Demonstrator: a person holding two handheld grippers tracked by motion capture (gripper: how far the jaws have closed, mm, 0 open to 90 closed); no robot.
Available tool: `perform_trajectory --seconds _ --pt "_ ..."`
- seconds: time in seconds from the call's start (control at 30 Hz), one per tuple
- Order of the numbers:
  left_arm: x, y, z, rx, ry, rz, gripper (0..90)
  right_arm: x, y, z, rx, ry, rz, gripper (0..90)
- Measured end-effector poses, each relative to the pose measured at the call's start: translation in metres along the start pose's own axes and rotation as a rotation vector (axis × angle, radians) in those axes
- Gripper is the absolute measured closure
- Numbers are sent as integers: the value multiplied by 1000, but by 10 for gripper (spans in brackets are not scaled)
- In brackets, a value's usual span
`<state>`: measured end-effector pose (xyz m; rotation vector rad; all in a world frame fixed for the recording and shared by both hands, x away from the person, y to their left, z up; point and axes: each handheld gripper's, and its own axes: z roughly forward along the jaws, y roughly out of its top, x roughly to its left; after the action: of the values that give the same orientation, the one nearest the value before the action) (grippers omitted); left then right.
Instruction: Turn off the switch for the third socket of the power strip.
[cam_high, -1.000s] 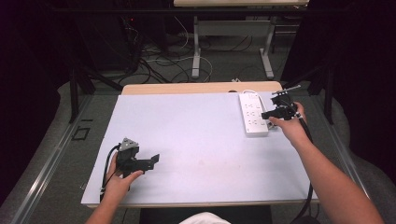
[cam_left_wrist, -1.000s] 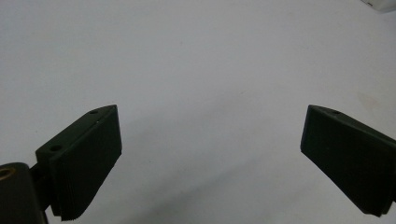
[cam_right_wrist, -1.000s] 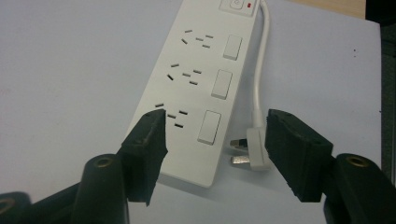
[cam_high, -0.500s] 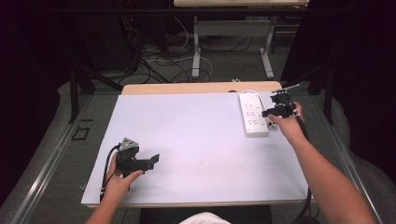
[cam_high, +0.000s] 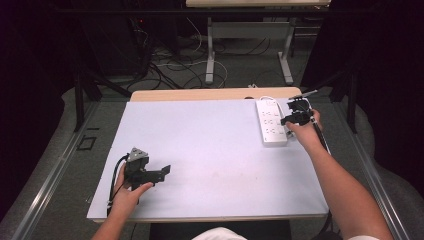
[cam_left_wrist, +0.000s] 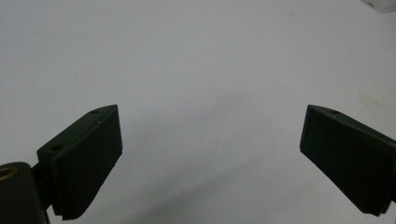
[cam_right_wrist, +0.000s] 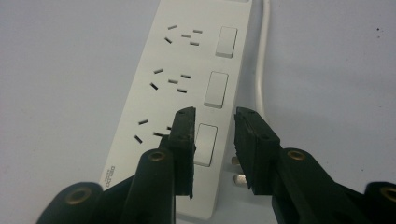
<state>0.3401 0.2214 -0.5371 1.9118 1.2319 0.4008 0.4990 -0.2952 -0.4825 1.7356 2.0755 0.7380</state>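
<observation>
The strip (cam_high: 270, 122) lies at the far right corner of the counter (cam_high: 200, 145), its long side along the right edge, and its cord (cam_right_wrist: 262, 56) runs off the far end.

**What could go wrong**
- The nearest switch (cam_right_wrist: 204, 144) sits right under the gap between the right fingers (cam_right_wrist: 184, 135). If they come down a little off line, one tip could press the rocker and flip it unasked.
- The strip is light and lies loose. A finger that lands on its edge instead of astride it would probably push it sideways toward the counter's right edge, or tip it up.
- Two metal prongs (cam_right_wrist: 238, 178) show just beside the strip's near end, by the inner face of one finger. I can't tell what they belong to, as the rest is hidden. Closing further could catch them and drag that piece along, or knock it against the strip.

**Where the strip lies**
- The right gripper (cam_right_wrist: 215, 112) hangs over the strip's near end.
- One finger is above the last socket and the other is beyond the strip's switch-side edge, over the counter.
- These fingers have just been closing to a narrow gap. The gap shows only the switch and the strip's edge below, and nothing is pinched.

The left gripper (cam_high: 160, 172) rests well apart near the front left corner. Its fingers (cam_left_wrist: 88, 154) are spread wide over bare counter.
</observation>
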Motion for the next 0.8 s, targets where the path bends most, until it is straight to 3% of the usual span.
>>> perform_trajectory --seconds 0.8 --pt "0 0 1 -7 2 -11 57 -6 0 21 80 7 100 847"
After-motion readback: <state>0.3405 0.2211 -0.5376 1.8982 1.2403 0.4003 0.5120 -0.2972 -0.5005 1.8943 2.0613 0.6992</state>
